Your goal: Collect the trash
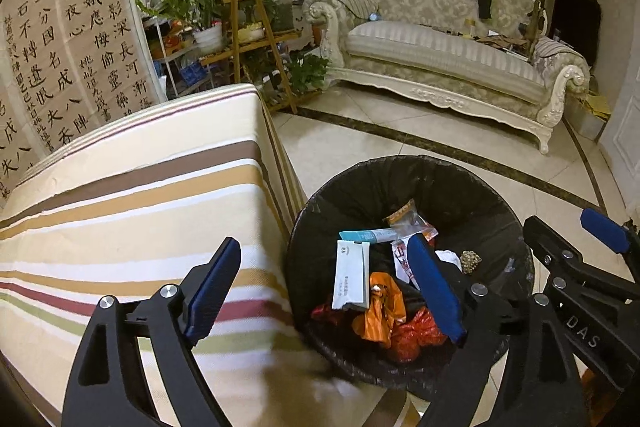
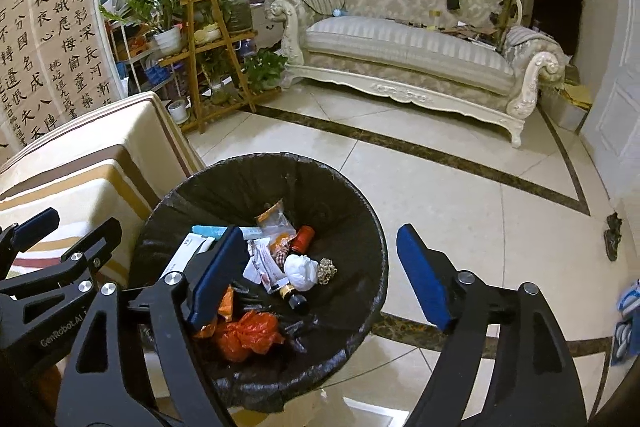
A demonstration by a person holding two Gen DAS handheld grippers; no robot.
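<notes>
A black-lined trash bin (image 1: 500, 203) stands on the tile floor beside a striped table (image 1: 120, 211). It holds wrappers, a white packet (image 1: 352, 275), an orange bag (image 1: 380, 311), a crumpled tissue (image 2: 300, 269) and a small dark bottle (image 2: 294, 295). My left gripper (image 1: 324, 291) is open and empty, one finger over the table, the other over the bin. My right gripper (image 2: 320, 275) is open and empty above the bin (image 2: 360, 211); it also shows at the right of the left wrist view (image 1: 568, 247).
A cream sofa (image 1: 440, 55) with a black jacket stands across the room. A wooden plant stand (image 1: 256, 43) with potted plants is behind the table. A calligraphy screen (image 1: 68, 39) is at the left. A small dark object (image 2: 613, 233) lies on the floor at the right.
</notes>
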